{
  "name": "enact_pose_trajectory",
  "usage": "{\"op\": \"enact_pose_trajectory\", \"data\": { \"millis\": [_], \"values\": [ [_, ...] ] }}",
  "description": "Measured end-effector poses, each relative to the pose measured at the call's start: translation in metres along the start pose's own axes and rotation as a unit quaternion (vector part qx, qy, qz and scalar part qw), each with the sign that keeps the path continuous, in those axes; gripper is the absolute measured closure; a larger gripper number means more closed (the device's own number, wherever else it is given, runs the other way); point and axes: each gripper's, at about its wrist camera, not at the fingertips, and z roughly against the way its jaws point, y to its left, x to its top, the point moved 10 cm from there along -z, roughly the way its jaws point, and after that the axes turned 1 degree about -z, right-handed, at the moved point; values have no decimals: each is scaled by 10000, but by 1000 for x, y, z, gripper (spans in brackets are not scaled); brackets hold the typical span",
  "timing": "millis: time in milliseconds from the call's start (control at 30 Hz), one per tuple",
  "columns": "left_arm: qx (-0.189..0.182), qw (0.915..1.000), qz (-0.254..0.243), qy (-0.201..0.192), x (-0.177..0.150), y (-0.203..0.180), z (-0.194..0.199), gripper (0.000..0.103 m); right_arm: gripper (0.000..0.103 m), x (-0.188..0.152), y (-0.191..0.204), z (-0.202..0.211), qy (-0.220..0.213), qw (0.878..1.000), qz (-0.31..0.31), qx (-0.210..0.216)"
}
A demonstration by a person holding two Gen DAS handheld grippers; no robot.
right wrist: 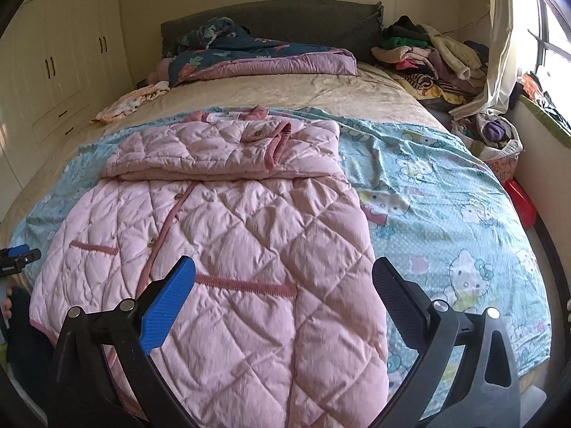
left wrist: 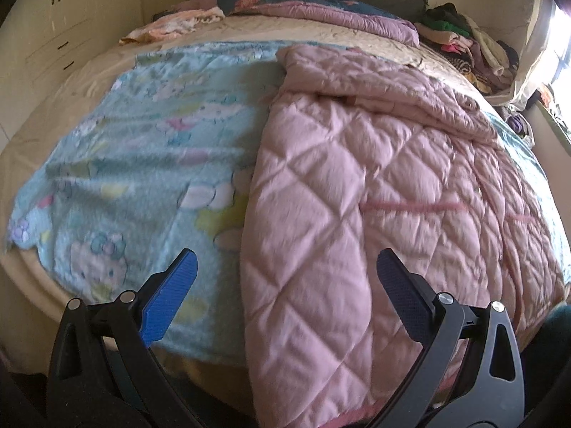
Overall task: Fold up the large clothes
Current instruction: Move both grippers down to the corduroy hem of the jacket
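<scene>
A pink quilted coat [right wrist: 221, 221] lies on a light blue cartoon blanket [right wrist: 446, 207] that covers the near part of the bed [right wrist: 321, 92]. Its upper part is folded down over its body, with the collar at the far edge, and its hem hangs over the near edge of the bed.

Taking the coat as the landmark and going from left to right: to its far left stands a cream wardrobe [right wrist: 60, 57]. Beyond the coat, by the dark headboard [right wrist: 285, 18], lies a folded floral quilt [right wrist: 257, 57]. To its far right, a pile of mixed clothes [right wrist: 428, 57] sits at the bed's corner. Near the window, a basket [right wrist: 499, 142] holds crumpled cloth, including something purple.

The left gripper [left wrist: 285, 285] hangs over the near edge of the bed with its 2 blue fingers [left wrist: 171, 296] spread wide, gripping nothing; the coat's left edge lies between them in that view. The right gripper [right wrist: 283, 289] hovers above the coat's lower front, its fingers [right wrist: 167, 303] also wide apart and empty, with a pocket seam between them. Whether either touches the fabric cannot be told.
</scene>
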Motion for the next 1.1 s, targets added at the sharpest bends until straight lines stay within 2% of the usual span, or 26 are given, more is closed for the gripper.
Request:
{"op": "enact_pose_trajectory", "data": {
  "millis": [100,233,467,800,967,1100],
  "values": [
    [-76,9999,38,87,-14,6,0,10,4,-6,1,2,39,10000,21,2],
    [-187,9996,38,212,-30,12,1,24,4,-17,-1,4,140,9999,36,-56],
    [-390,9986,-46,359,-45,10,4,30,4,-37,-11,4,366,9992,-70,-155],
    [-851,9924,-226,861,-76,-17,-10,30,4,-73,-30,10,766,9966,-214,-217],
    [-867,9913,-274,952,-84,-26,-15,29,4,-96,-37,11,1048,9940,-286,-147],
    [-869,9908,-306,986,-88,-28,-16,28,4,-117,-39,8,1459,9889,-278,-52]
  ]
}}
